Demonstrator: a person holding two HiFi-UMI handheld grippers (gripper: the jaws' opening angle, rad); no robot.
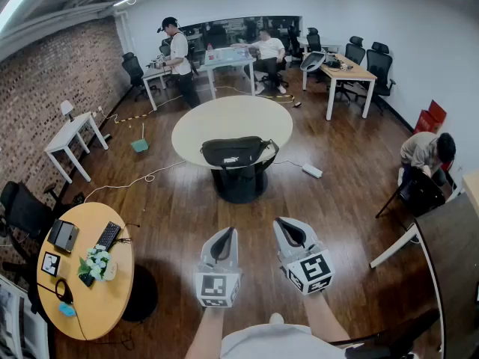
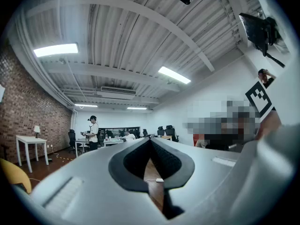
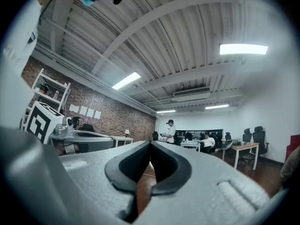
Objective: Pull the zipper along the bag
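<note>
Bag (image 1: pixel 234 152) well beyond left gripper (image 1: pixel 224 234)

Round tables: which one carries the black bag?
The cream table ahead, bag at its near edge; the orange table holds a keyboard and flowers.

Our left gripper (image 1: pixel 226 232) and right gripper (image 1: pixel 285 223) are pale grey moulded shells, rounded and tapering, with black pads (image 2: pixel 129 161) lining the jaws. Each carries a white cube (image 1: pixel 218 288) printed with black square markers. We wear a white top (image 1: pixel 273 344).
</note>
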